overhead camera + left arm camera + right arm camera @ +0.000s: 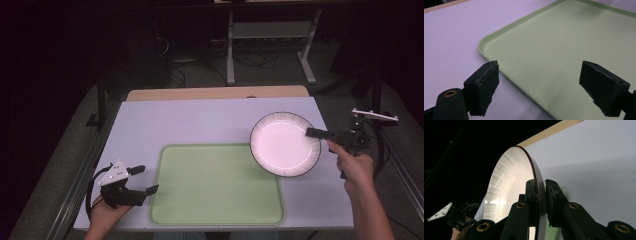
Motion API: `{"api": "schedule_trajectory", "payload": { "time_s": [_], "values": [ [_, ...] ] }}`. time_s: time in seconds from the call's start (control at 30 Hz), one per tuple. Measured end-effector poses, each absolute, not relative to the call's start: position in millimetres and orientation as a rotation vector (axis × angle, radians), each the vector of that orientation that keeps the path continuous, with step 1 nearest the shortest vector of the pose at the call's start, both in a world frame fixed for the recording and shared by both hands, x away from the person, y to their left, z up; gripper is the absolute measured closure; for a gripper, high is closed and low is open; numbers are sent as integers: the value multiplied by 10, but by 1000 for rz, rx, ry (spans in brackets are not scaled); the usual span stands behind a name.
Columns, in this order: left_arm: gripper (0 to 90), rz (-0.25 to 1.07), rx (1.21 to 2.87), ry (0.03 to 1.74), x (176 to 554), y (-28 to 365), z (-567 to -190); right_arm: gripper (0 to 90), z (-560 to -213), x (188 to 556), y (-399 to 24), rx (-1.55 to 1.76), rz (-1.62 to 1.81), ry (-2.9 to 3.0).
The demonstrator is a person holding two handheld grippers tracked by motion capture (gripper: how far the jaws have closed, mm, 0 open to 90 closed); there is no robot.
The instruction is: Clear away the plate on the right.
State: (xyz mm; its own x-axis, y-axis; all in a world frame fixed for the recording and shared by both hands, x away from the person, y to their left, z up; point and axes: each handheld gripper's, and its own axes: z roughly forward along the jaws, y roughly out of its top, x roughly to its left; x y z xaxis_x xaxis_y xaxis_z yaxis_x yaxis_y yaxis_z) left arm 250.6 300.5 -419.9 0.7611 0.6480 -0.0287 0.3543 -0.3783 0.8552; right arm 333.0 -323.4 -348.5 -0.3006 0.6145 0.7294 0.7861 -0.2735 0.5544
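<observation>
Right gripper clamps the white plate by its rim, above the green tray's far-right corner.
The right gripper view shows its jaws pinching the rim; the left gripper gapes empty left of the tray.

A pale lavender rectangular surface fills the middle of the room, with a light wooden strip along its far edge and metal rails running down its sides. Beyond it the room is dark. A grey carpeted floor shows behind, where a white metal stand with splayed legs sits among loose black cables. Light falls mainly on the surface itself
</observation>
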Motion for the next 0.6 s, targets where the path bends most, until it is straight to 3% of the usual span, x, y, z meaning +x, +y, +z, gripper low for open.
{"api": "schedule_trajectory", "payload": {
  "time_s": [0.6],
  "values": [
    [159,388,1997,756,2512,3013,-4199,798,-3364,3510,-2487,-1624,-1602,-1833]
  ]
}}
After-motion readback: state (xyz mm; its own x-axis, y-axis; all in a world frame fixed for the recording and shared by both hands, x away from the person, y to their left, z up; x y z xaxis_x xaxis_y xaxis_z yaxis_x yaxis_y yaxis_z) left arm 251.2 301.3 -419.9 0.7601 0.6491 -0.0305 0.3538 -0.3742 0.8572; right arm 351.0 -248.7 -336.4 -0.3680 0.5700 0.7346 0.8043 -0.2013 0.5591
